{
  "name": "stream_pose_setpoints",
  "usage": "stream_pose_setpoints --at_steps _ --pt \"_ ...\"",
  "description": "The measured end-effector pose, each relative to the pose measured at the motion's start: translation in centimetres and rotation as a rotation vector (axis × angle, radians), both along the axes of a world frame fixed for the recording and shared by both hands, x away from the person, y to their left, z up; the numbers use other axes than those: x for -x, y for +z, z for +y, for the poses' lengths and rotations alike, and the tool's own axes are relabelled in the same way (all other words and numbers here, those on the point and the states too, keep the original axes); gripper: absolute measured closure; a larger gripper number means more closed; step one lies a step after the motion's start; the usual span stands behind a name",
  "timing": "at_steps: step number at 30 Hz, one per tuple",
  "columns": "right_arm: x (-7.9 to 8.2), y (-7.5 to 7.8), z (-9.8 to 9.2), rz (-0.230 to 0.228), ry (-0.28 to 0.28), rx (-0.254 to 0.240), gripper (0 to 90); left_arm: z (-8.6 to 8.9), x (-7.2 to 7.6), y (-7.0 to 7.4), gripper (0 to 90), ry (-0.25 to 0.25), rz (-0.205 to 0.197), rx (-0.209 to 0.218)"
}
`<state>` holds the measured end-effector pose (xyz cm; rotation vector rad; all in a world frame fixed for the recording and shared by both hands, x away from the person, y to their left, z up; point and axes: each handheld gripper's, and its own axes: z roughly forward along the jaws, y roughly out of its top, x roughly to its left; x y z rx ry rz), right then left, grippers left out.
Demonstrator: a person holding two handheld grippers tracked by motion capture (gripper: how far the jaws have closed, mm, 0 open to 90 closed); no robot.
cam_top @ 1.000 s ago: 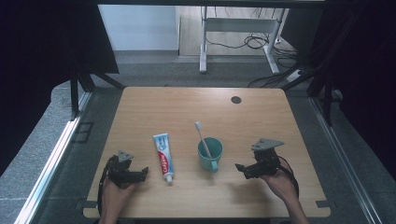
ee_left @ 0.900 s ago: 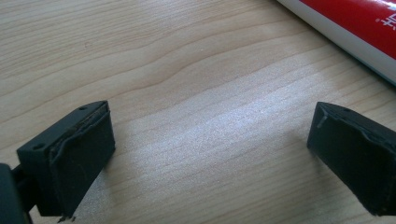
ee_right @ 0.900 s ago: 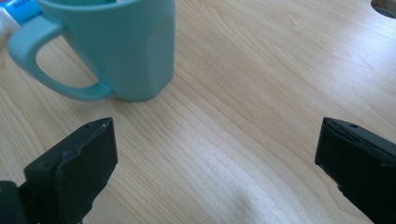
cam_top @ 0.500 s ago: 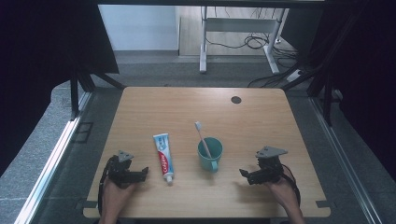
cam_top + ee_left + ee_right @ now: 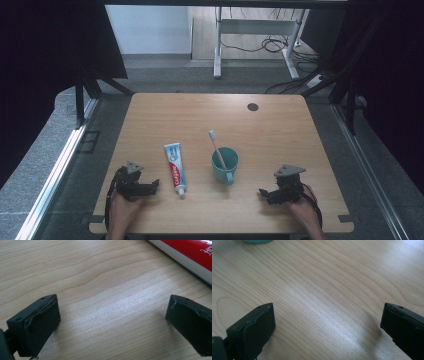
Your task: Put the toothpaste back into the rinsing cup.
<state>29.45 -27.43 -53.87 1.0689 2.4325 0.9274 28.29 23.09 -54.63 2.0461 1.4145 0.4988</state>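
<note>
Wooden table [image 5: 280, 125], light grain, bare across most of its top. A small dark round disc [image 5: 253, 106] sits near the far edge, right of centre.

Right gripper [image 5: 265, 192] rests low at the near right of the table, held in a hand [image 5: 304, 212] coming in from the bottom edge; jaws point left toward the cup. In the right gripper view its jaws stand wide apart, nothing between them but wood grain.

Left gripper [image 5: 154, 185] rests at the near left, held in the other hand [image 5: 122, 212], jaws pointing right toward the toothpaste. In the left gripper view its jaws are also spread wide, bare table between them.

Teal cup [image 5: 225, 164] stands upright near table centre, toward the near side, handle facing the near edge. Well apart from the right gripper.

Toothpaste tube [image 5: 175, 167] lies flat just left of the cup, not touching it, cap end toward the near edge. Its red-and-white body crosses the upper right corner of the left gripper view, just beyond the jaws.

Toothbrush [image 5: 216, 148] stands in the cup, leaning away to the far left, white head up.
</note>
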Motion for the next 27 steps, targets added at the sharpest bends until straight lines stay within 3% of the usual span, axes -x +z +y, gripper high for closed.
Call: stream_pose_setpoints --at_steps 7,13,18,27 --pt "0.1 -0.5 -0.3 0.003 -0.012 -0.048 0.0 -0.2 0.0 0.1 0.0 -0.009 0.003 -0.001" --pt "0.1 -0.5 -0.3 0.002 -0.015 -0.046 0.0 -0.4 0.0 0.4 5.6 -0.022 0.003 -0.002" --pt "0.1 -0.5 -0.3 0.001 -0.022 -0.046 0.0 -0.7 0.2 0.9 16.7 -0.033 -0.024 -0.005" --pt "0.1 -0.5 -0.3 0.001 -0.024 -0.047 0.0 -0.6 0.8 2.1 59.2 -0.092 -0.033 0.029"
